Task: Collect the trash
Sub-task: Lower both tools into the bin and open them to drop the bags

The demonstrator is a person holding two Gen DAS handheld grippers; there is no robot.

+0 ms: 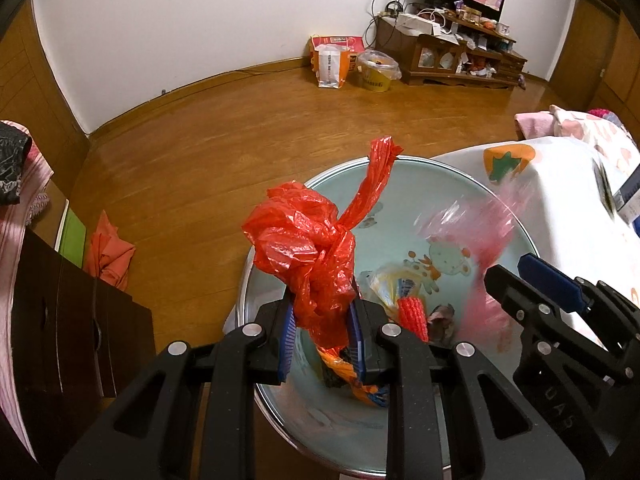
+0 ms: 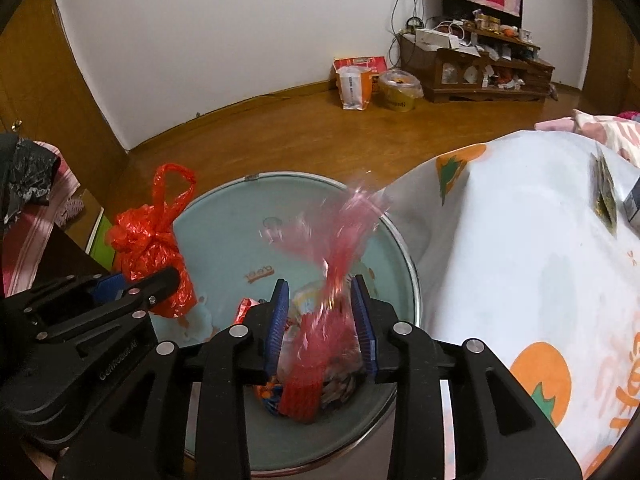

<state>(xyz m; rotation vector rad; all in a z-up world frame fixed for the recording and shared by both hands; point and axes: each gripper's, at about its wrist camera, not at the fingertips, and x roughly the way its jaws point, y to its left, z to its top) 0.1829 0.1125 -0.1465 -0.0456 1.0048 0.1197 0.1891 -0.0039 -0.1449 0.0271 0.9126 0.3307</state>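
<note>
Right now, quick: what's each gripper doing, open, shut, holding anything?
Left gripper: shut on the knotted red plastic bag, over the basin.
Right gripper: open; the blurred pink clear bag sits between its pads, apparently released.

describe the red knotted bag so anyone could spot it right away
Find the round pale-blue basin beside the orange-print cloth. Over its near left edge the left gripper is shut on an opaque red plastic bag, knotted with a handle loop sticking up, unlike the blurred see-through pink bag.
</note>
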